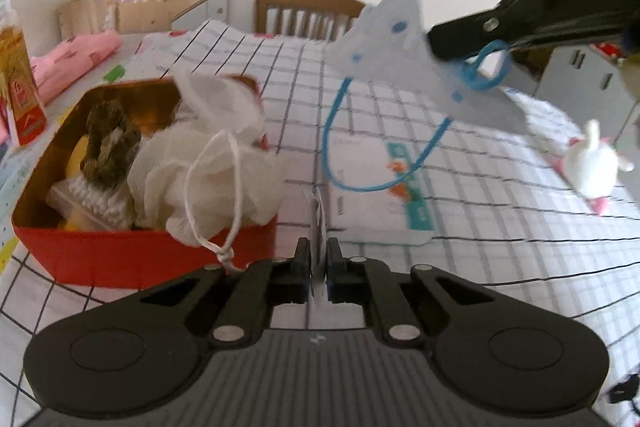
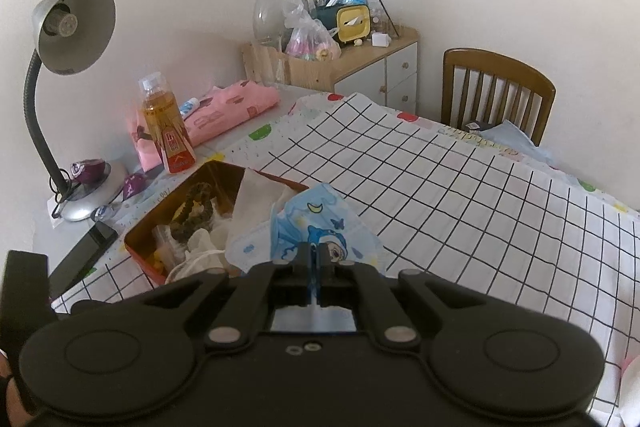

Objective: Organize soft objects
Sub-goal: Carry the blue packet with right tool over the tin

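A red box (image 1: 132, 259) with a gold inside stands on the checked tablecloth and holds a white mesh bath puff (image 1: 208, 163), a dark scrunchie (image 1: 112, 143) and other soft items. My left gripper (image 1: 319, 259) is shut on the edge of a white mask wrapper (image 1: 376, 187) just right of the box. My right gripper (image 2: 315, 259) is shut on a blue child's face mask (image 2: 316, 227) and holds it in the air beside the box (image 2: 140, 255). In the left wrist view the mask (image 1: 396, 55) hangs with its blue ear loops (image 1: 340, 147) dangling.
A small white and pink plush toy (image 1: 592, 163) lies on the cloth at the right. A bottle of amber liquid (image 2: 166, 123), a pink folded cloth (image 2: 228, 111), a desk lamp (image 2: 64, 39) and a phone (image 2: 80, 259) stand left of the box. A wooden chair (image 2: 500, 87) stands at the far edge.
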`<action>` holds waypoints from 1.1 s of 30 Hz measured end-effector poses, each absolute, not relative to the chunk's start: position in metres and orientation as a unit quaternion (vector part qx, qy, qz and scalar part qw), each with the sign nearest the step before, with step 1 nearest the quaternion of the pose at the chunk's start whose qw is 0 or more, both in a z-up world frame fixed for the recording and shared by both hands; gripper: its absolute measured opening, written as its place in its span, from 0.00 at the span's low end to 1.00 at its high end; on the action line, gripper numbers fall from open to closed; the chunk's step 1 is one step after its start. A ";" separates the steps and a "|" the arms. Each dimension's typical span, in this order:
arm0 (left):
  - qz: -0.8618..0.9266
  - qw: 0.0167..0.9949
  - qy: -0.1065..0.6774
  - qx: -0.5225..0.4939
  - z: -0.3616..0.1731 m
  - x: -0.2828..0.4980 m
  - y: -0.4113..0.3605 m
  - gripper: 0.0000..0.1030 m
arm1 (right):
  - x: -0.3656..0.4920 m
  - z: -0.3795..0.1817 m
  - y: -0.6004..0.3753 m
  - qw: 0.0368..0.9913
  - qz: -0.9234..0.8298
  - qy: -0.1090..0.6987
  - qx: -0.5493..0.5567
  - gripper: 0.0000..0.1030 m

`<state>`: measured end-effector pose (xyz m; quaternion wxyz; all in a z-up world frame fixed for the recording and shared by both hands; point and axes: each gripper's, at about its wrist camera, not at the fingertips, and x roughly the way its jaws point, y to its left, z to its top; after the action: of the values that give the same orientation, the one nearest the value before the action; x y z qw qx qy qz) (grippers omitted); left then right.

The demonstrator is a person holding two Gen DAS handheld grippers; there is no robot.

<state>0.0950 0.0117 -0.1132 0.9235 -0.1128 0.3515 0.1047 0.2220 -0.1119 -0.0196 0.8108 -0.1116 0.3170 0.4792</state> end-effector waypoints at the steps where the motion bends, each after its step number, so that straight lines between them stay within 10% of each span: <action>1: 0.099 0.925 0.348 -0.116 -0.109 0.093 0.012 0.07 | 0.221 -0.017 -0.112 0.812 0.479 0.315 -0.110 0.01; 19: 0.129 0.945 0.282 -0.106 -0.020 0.073 0.098 0.07 | 0.201 0.015 -0.070 0.820 0.494 0.275 -0.095 0.01; 33: 0.159 0.909 0.377 -0.076 -0.058 0.117 0.160 0.07 | 0.201 -0.029 0.012 0.792 0.507 0.318 -0.124 0.01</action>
<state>0.1172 0.1604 -0.0584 0.9092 -0.0764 0.3773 0.1587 0.2009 0.0120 -0.0293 0.7916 -0.1242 0.3183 0.5065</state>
